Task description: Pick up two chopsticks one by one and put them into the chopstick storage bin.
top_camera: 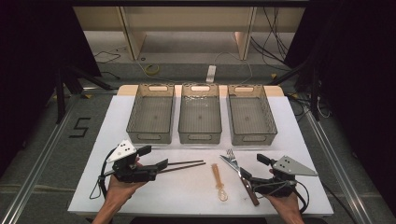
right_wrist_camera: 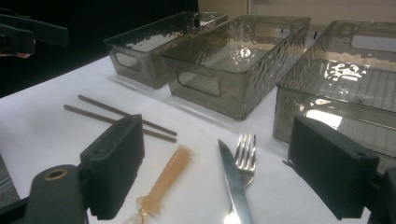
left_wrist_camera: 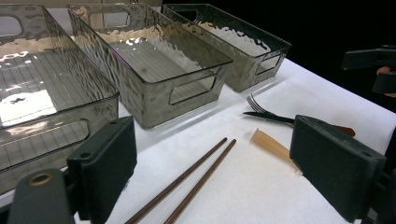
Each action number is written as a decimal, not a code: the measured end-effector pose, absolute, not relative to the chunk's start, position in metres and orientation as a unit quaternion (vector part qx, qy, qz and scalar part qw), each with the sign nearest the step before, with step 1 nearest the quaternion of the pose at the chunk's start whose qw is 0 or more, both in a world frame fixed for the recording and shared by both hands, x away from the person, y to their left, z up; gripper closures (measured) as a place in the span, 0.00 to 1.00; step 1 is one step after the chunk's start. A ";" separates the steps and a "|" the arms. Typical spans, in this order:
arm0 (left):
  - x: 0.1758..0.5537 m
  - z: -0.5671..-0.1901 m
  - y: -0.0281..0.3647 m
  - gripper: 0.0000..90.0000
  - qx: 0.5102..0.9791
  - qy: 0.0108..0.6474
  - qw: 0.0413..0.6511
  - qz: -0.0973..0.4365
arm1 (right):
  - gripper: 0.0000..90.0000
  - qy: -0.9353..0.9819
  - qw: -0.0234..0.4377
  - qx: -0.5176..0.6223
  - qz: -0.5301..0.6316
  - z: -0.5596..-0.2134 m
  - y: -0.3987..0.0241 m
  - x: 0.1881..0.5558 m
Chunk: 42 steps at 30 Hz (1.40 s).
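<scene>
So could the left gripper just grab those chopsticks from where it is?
Probably yes: the left gripper is open, and the chopsticks lie bare on the table right before its jaws, with nothing between.

High view overhead, facing forward-down, whole table (top_camera: 289, 140), gripper views low, close, facing the bins (left_wrist_camera: 154, 70), chopsticks (right_wrist_camera: 116, 116) shared across frames

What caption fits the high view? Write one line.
Three empty smoky plastic bins behind brown wooden chopsticks, amber spoon, steel knife, fork.
</scene>
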<state>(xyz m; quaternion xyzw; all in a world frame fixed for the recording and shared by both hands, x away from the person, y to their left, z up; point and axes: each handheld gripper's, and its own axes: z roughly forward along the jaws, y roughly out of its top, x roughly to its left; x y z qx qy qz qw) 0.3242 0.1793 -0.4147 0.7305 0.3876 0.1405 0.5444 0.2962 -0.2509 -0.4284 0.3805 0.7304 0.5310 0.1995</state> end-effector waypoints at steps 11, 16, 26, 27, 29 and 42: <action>0.324 -0.411 0.177 0.16 0.757 0.369 0.514 0.164 | 0.21 0.732 0.193 0.381 0.531 -0.428 -0.251 0.297; 0.328 -0.409 0.176 0.16 0.776 0.363 0.491 0.157 | 0.21 0.731 0.192 0.383 0.532 -0.428 -0.252 0.296; 0.346 -0.398 0.172 0.17 0.827 0.355 0.418 0.123 | 0.21 0.732 0.184 0.388 0.529 -0.429 -0.253 0.299; 0.350 -0.399 0.171 0.17 0.832 0.356 0.411 0.112 | 0.21 0.732 0.183 0.386 0.530 -0.429 -0.253 0.299; 0.355 -0.403 0.167 0.17 0.842 0.355 0.392 0.103 | 0.22 0.734 0.183 0.384 0.529 -0.429 -0.253 0.299; 0.379 -0.417 0.137 0.24 0.914 0.324 0.235 0.071 | 0.22 0.736 0.178 0.386 0.527 -0.430 -0.254 0.300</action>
